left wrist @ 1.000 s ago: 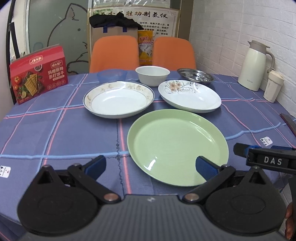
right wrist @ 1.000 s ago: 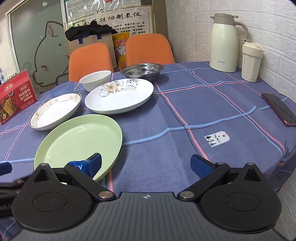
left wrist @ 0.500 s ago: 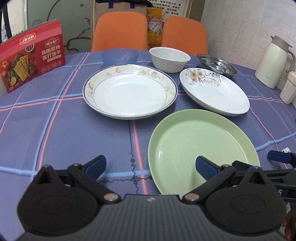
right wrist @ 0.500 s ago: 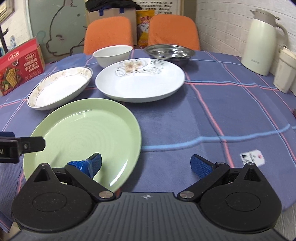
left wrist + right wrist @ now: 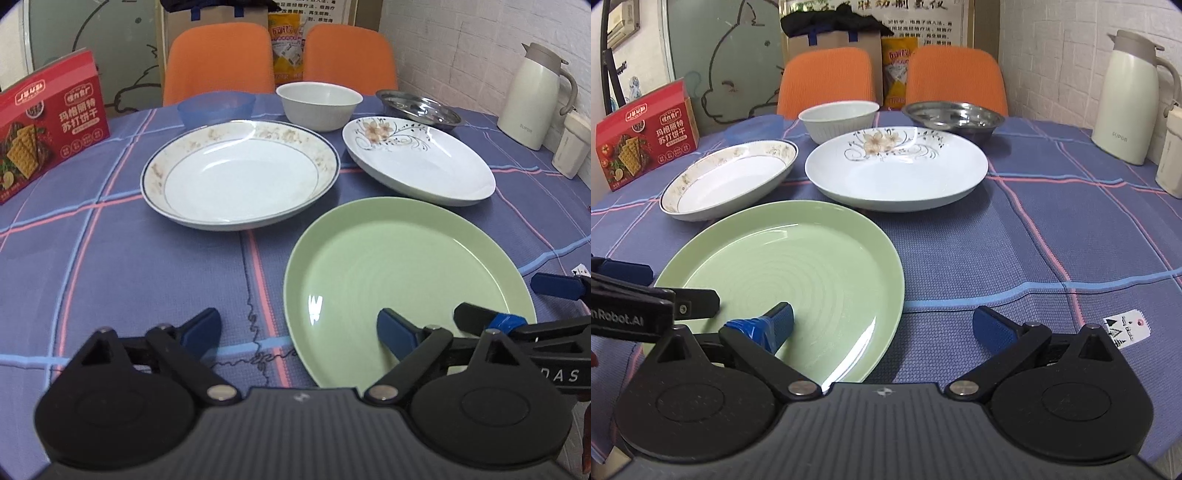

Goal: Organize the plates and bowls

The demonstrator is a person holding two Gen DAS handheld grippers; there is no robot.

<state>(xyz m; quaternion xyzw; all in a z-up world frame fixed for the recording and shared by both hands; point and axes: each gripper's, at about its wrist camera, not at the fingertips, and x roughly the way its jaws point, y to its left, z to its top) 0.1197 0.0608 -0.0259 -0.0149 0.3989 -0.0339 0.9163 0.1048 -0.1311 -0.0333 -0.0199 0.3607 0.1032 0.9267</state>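
- green plate (image 5: 402, 284) lies flat on the blue checked tablecloth (image 5: 110, 266), lower right of the left wrist view and lower left of the right wrist view, nearest of all the dishes to both grippers.
- left gripper (image 5: 299, 330) straddles the plate's near left rim: one blue pad hangs over the plate's inside, the other over bare cloth. its jaws have just been closing a little, yet they stand released, pressing on nothing.
- right gripper (image 5: 882, 325) mirrors this at the plate's near right rim, one pad above the plate, the other over cloth; spread wide, gripping nothing.
- the move likely turns on this: the plate sits between the two grippers, its rim crossing each gap, so either could pinch an edge; neither looks clearly nearer.
- rimmed white plate (image 5: 240, 173) and flowered plate (image 5: 417, 162) lie just beyond the green one, with the white bowl (image 5: 319, 105), blue bowl (image 5: 216, 107) and steel bowl (image 5: 417, 109) farther back.
- compared with a second ago, both views sit closer and lower over the green plate, and each gripper's tip now shows in the other's view, near the plate's near edge.
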